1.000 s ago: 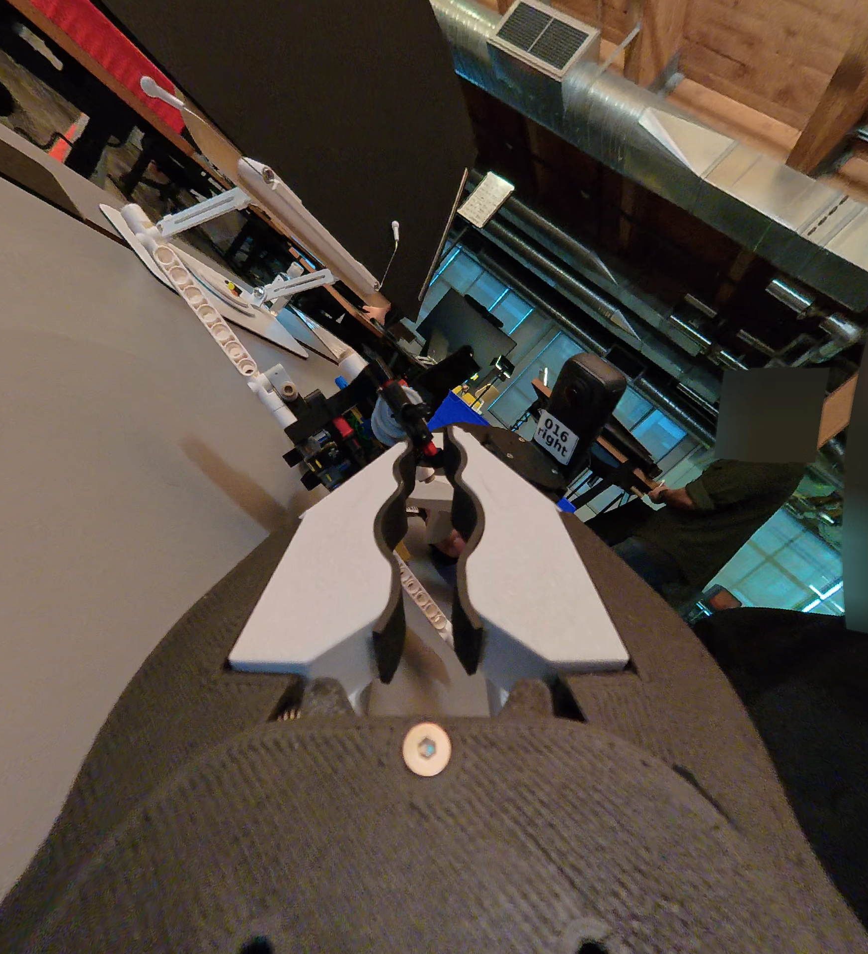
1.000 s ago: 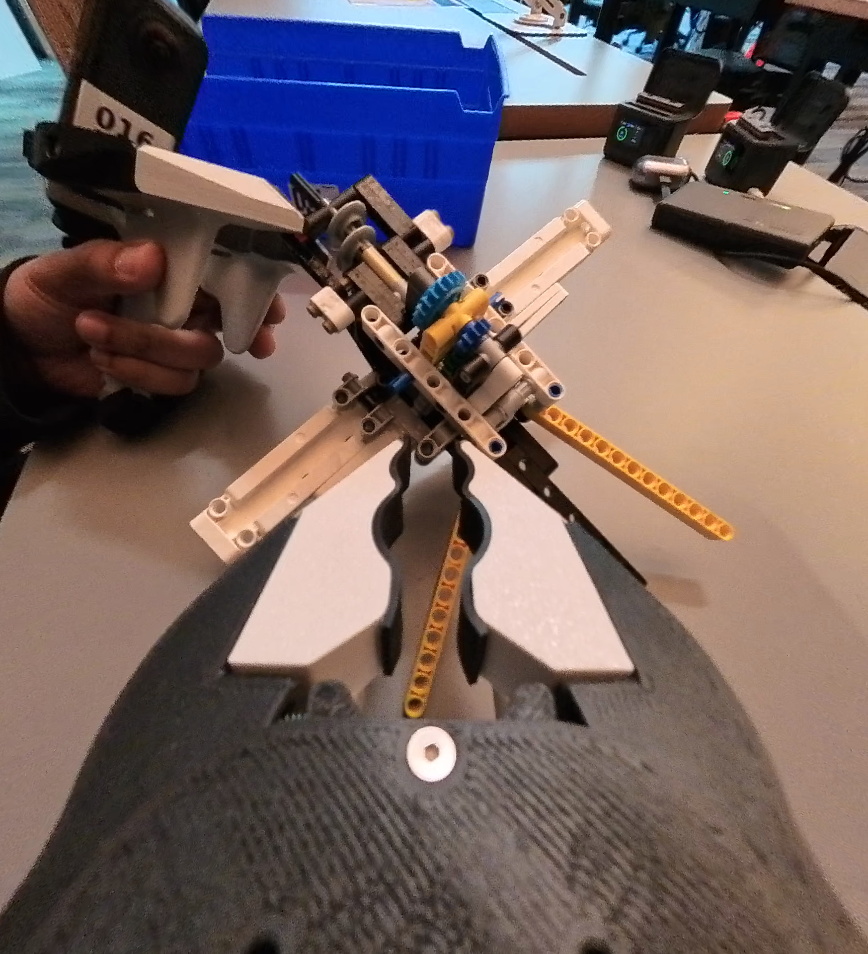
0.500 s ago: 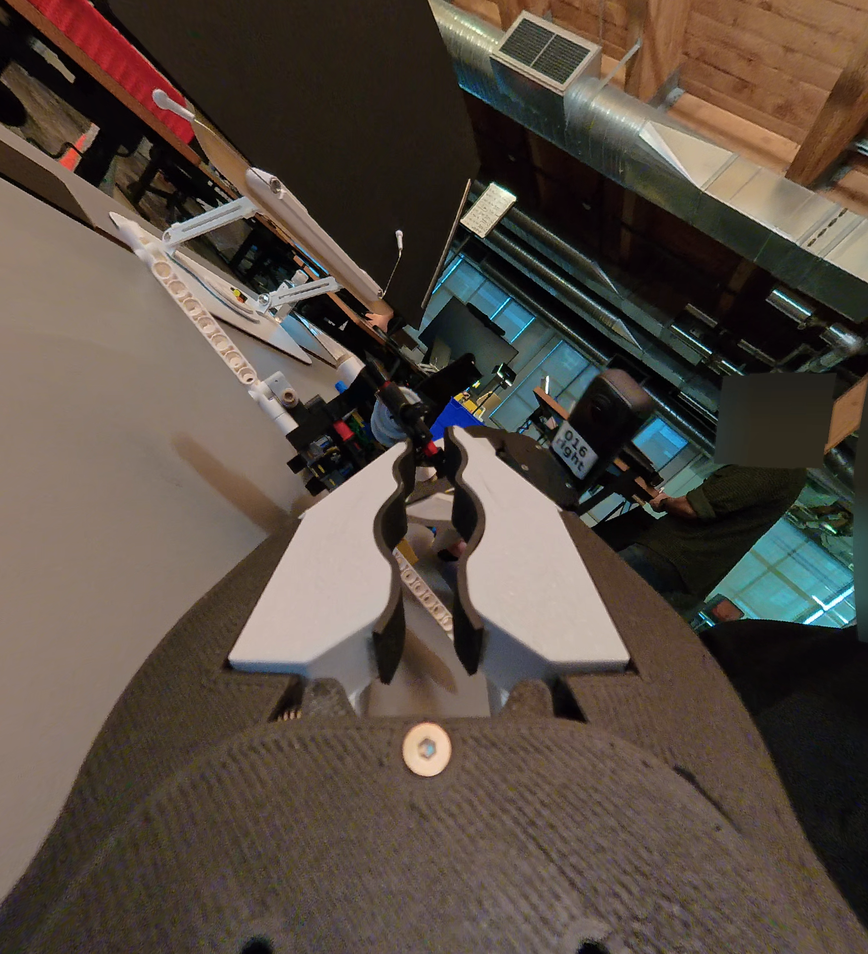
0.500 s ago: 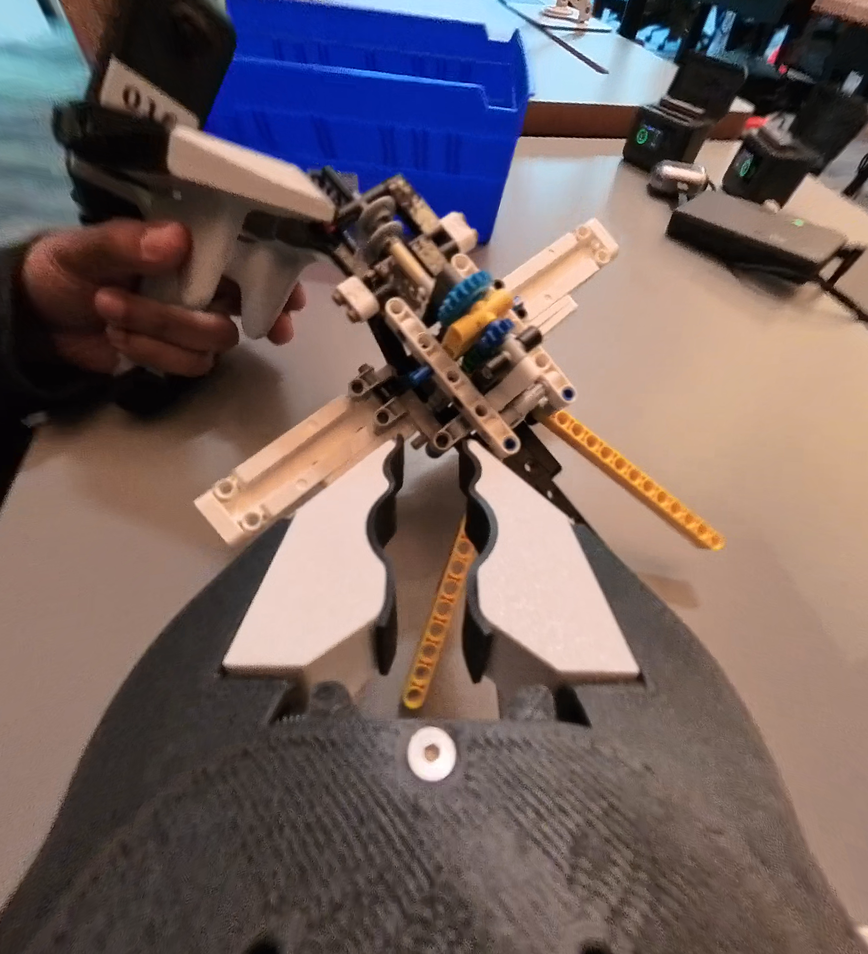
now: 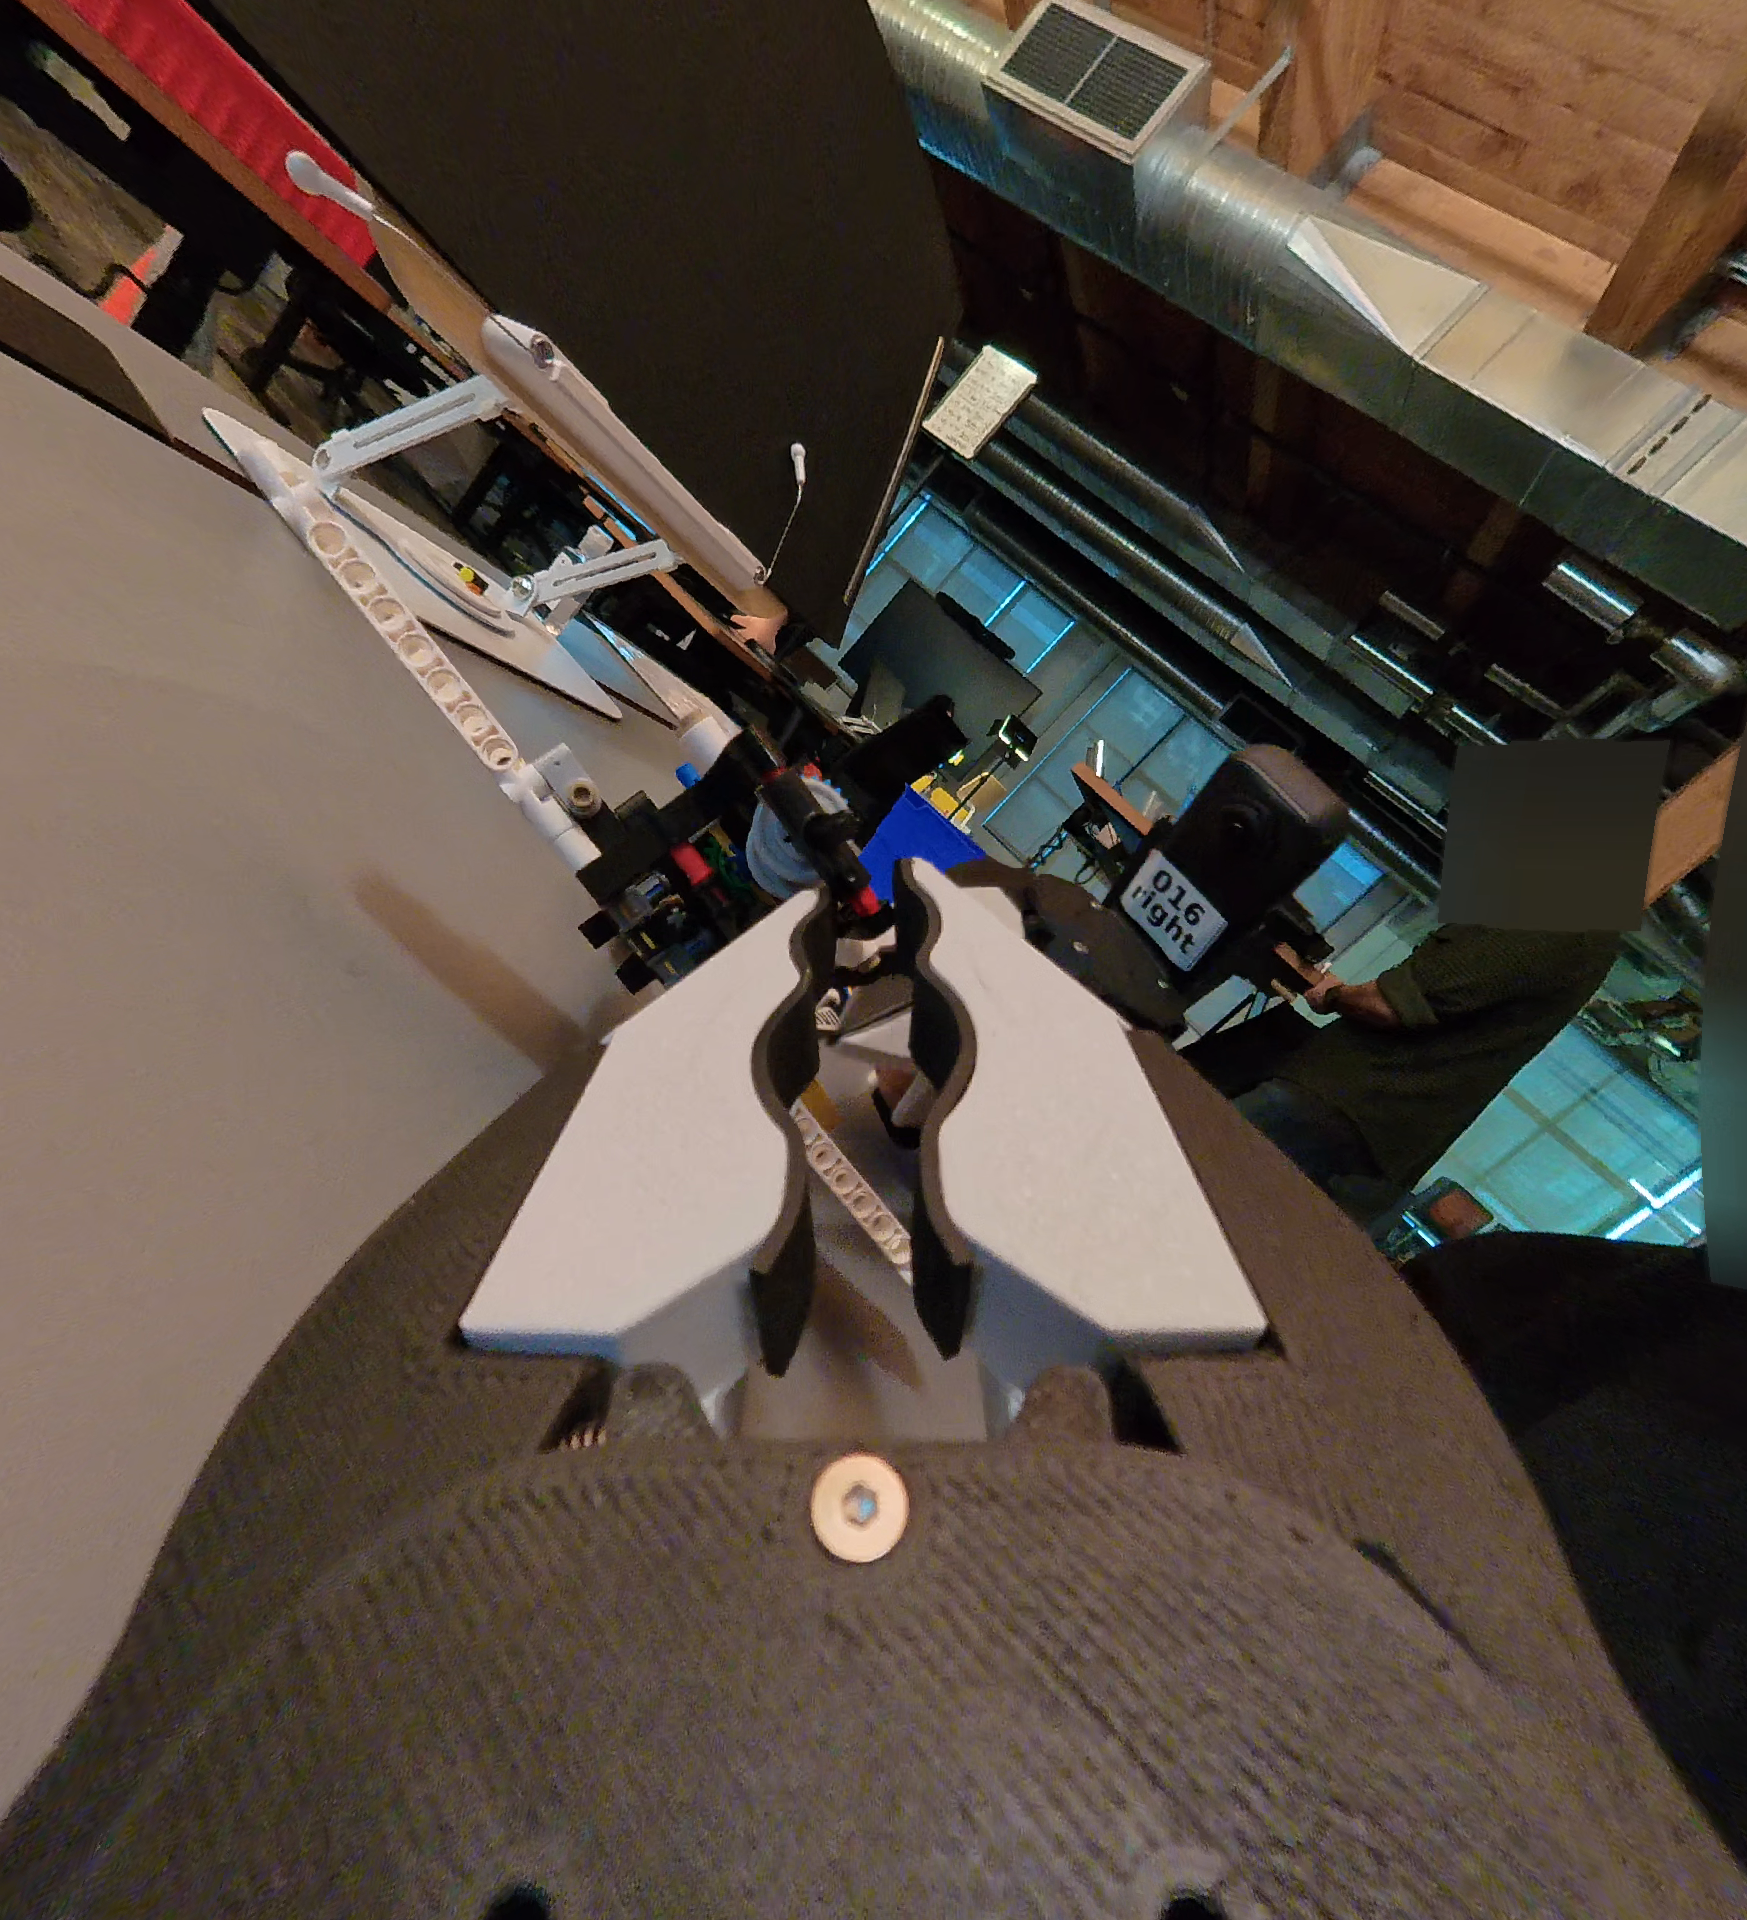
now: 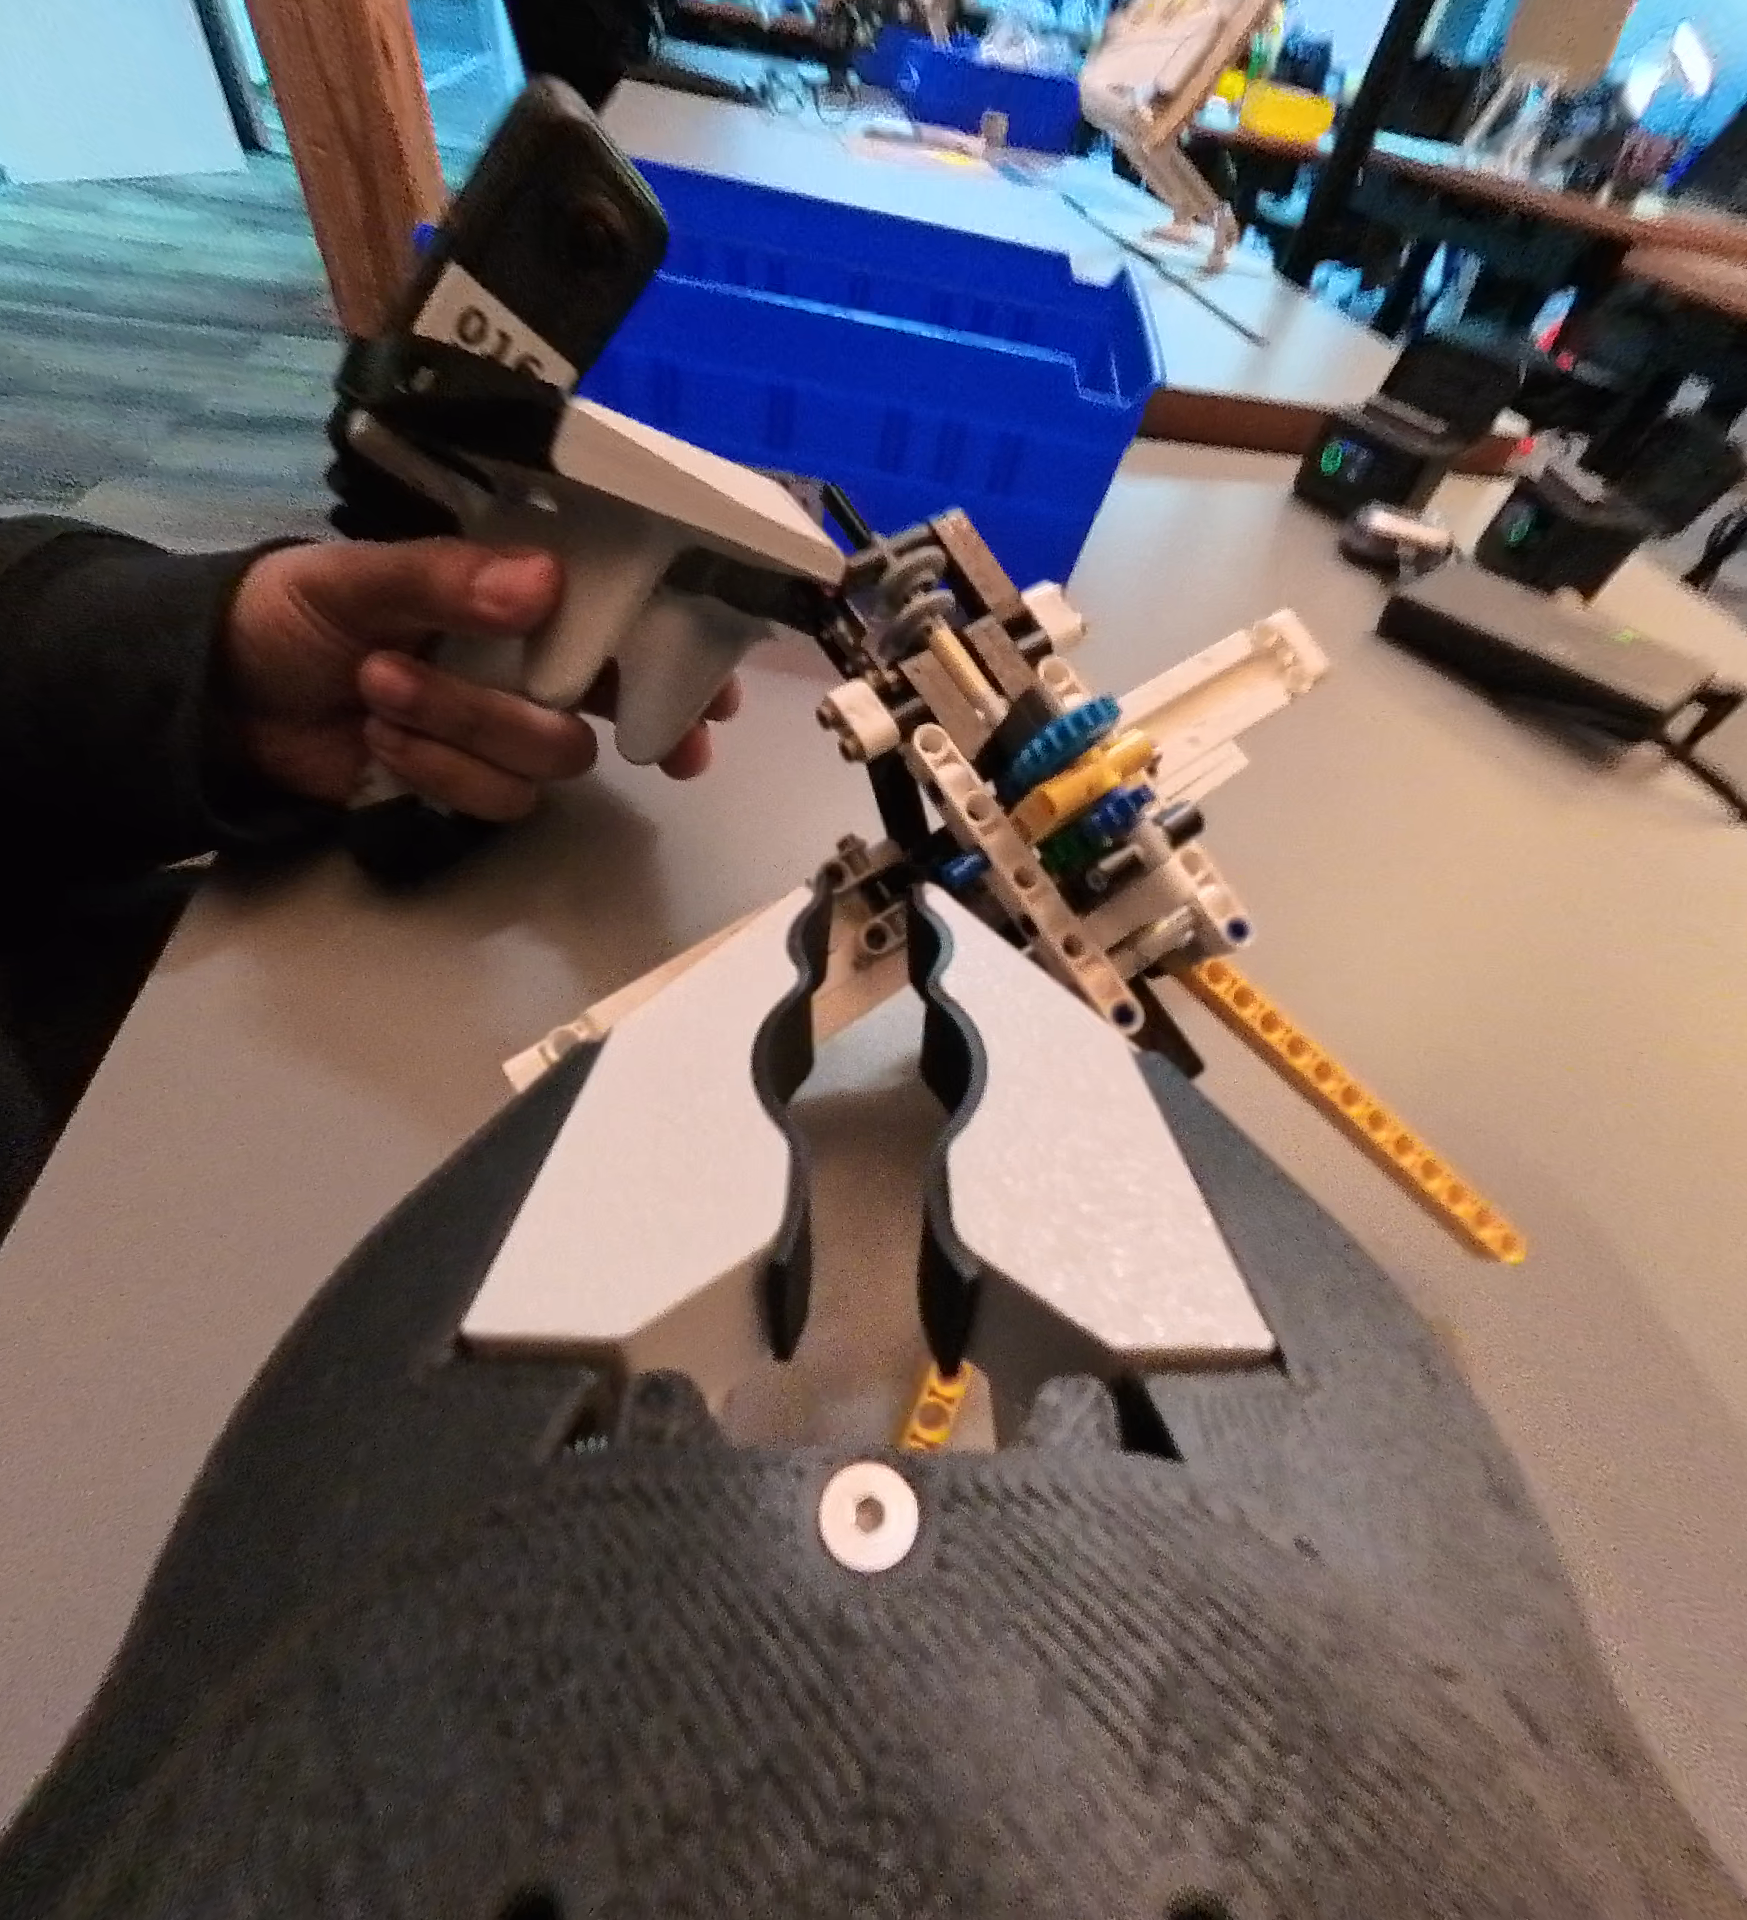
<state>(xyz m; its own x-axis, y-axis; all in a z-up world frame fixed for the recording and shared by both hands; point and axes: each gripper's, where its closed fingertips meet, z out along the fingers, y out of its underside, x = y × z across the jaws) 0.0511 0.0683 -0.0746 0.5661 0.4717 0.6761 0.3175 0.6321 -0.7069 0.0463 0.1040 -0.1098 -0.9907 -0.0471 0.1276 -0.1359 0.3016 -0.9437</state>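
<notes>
A brick-built model [image 6: 1045, 769] with blue and yellow gears, white beams and a long yellow beam [image 6: 1347, 1101] is held above the table between both grippers. My left gripper [image 5: 864, 894] is shut on a black axle with a red end at the model's top. It also shows in the right wrist view [image 6: 827, 577], held by a hand [image 6: 412, 675]. My right gripper [image 6: 869, 914] is shut on a grey connector at the model's lower white beam. The model [image 5: 682, 862] and the right gripper [image 5: 1087, 935] also show in the left wrist view.
A blue bin [image 6: 869, 343] stands behind the model on the grey table [image 6: 1471, 935]. Black devices with a cable [image 6: 1544, 655] lie at the right. A second yellow beam's end [image 6: 936, 1408] shows under my right gripper. A person [image 5: 1420, 1029] stands beyond. The left gripper's tips are roughly 5 cm from the right gripper's.
My right gripper's jaws widened, then came together again on the grey connector, farther left on the model. The model tilted and rose. My left gripper kept its hold.
</notes>
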